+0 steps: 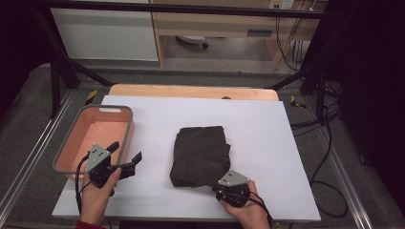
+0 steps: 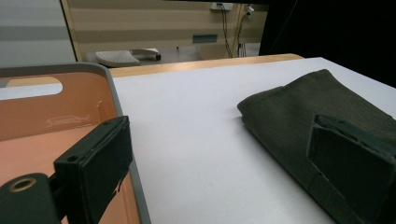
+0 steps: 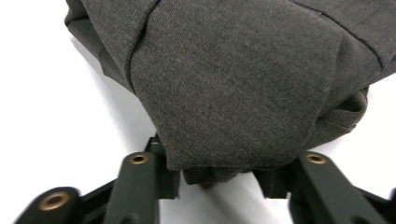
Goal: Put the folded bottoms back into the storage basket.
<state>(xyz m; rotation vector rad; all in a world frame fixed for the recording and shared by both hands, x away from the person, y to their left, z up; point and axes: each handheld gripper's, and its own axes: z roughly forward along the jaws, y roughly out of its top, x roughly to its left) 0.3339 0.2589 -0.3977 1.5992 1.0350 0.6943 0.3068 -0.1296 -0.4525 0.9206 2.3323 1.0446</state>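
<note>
The folded dark garment [image 1: 200, 155] lies mid-counter [image 1: 267, 143], its near corner between the right gripper [image 1: 228, 187] fingers [image 3: 140, 182], which seem to pinch it, while the left gripper [image 1: 125, 155], fingers spread and holding nothing, hovers beside the pink bin [image 1: 71, 167].
</note>
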